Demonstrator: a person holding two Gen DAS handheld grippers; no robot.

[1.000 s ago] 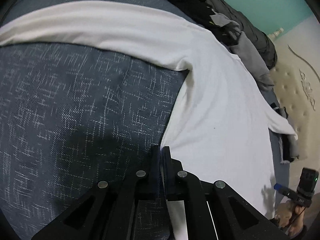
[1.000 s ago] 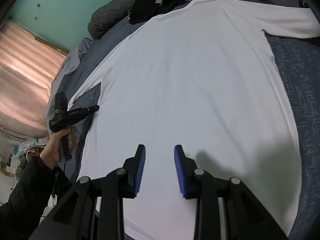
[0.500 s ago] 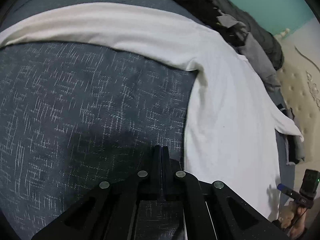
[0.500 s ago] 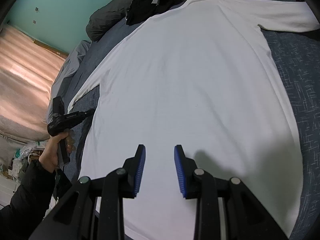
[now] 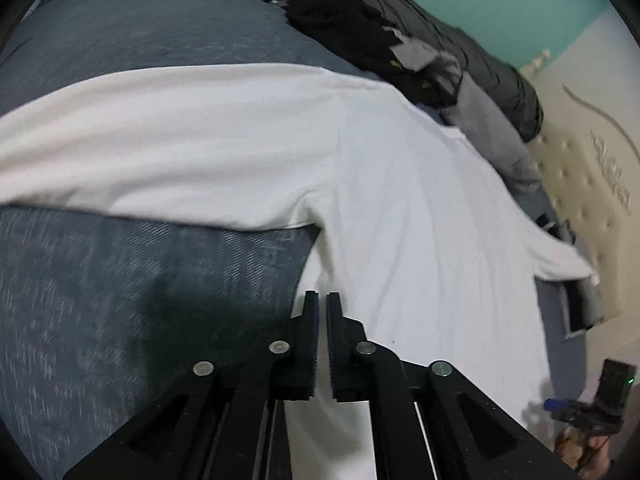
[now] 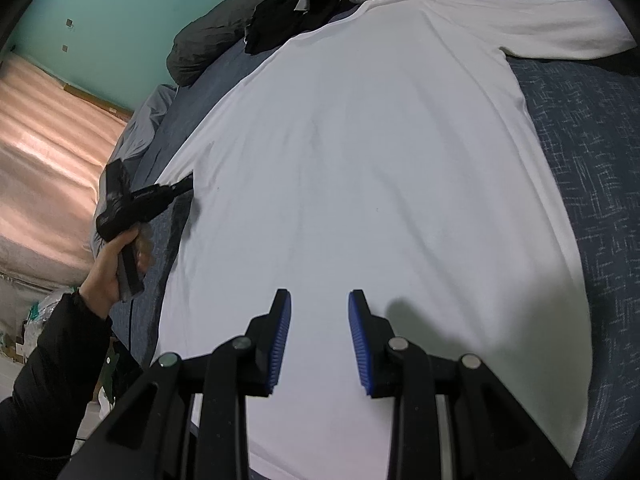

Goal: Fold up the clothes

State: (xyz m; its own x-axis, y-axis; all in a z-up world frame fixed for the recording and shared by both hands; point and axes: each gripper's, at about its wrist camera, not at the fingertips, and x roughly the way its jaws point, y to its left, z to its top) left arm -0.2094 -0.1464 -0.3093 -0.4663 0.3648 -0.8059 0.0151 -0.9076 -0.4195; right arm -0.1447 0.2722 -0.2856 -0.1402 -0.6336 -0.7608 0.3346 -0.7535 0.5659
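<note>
A white long-sleeved shirt [image 5: 400, 200] [image 6: 360, 160] lies spread flat on the blue patterned bedspread [image 5: 120, 300]. One sleeve [image 5: 160, 140] stretches out to the left in the left wrist view. My left gripper [image 5: 322, 298] hovers at the shirt's side edge below the armpit. Its jaws are opening, a narrow gap shows, and nothing is between them. In the right wrist view that left gripper [image 6: 160, 196] sits in a hand, its tip at the shirt's left edge. My right gripper [image 6: 319, 296] stands open above the shirt's lower middle, holding nothing.
A pile of dark and grey clothes [image 5: 380, 40] [image 6: 320, 0] lies beyond the shirt's collar. A cream padded headboard [image 5: 580, 180] stands at the right. The bed's edge and floor [image 6: 40, 140] lie to the left of the black sleeve [image 6: 52, 360].
My left gripper has moved along the shirt's side edge toward the armpit, and its shut jaws have parted slightly. The right gripper has kept still.
</note>
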